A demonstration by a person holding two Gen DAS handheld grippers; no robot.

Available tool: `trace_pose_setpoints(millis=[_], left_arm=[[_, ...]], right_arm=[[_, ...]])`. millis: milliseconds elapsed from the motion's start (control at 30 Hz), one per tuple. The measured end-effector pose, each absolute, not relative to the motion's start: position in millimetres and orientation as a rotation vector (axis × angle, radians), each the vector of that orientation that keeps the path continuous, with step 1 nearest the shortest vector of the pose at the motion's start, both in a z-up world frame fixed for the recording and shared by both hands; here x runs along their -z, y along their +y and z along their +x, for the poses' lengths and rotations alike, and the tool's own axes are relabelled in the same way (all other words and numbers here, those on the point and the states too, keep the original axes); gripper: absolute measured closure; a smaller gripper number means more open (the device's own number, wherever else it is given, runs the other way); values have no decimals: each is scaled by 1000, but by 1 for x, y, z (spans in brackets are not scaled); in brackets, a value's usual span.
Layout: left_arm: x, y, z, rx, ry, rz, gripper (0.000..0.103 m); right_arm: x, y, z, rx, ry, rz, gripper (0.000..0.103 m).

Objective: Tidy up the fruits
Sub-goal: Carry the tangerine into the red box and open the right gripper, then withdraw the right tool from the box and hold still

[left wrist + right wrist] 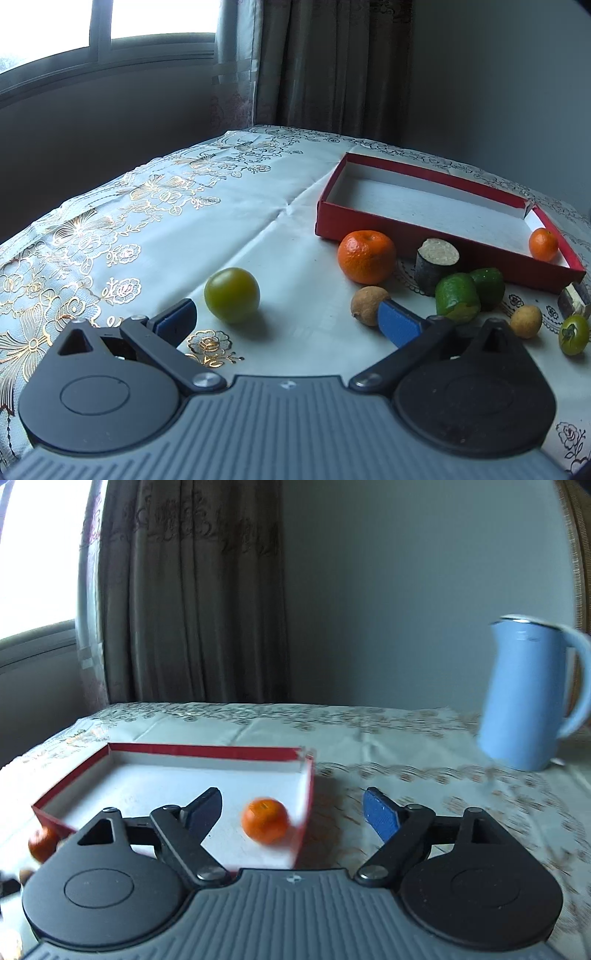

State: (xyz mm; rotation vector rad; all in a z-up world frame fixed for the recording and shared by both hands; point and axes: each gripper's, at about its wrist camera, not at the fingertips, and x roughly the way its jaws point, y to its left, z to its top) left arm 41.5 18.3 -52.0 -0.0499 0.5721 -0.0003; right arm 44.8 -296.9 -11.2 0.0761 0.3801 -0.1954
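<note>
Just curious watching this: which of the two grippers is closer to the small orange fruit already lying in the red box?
Right. The right gripper hangs open right over the small orange in the red box. The left gripper is open over the tablecloth, outside the box.

Both wrist views — low, sharing red box [439,236]

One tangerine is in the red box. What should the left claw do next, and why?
Probably ease the left claw forward and slightly left, then close on the green tomato. Its jaws are open and empty, and that fruit lies alone on the tablecloth just ahead, outside the red box, away from the crowded pile by the big tangerine.
</note>
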Motion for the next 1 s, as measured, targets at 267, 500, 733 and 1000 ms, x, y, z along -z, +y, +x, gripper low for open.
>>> trace_pose_setpoints(millis=[267, 500, 733, 1000], left_arm=[[52, 23, 42, -12, 572, -79, 0], [52, 44, 35, 37, 582, -185, 0], [40, 78, 17, 42, 553, -217, 0], [15, 105, 12, 61, 430, -131, 0]], right_arm=[[50, -324, 14, 340, 498, 101, 12], [68, -315, 36, 362, 690, 17, 0], [71, -333, 33, 337, 711, 139, 0], [71, -332, 34, 337, 713, 136, 0]])
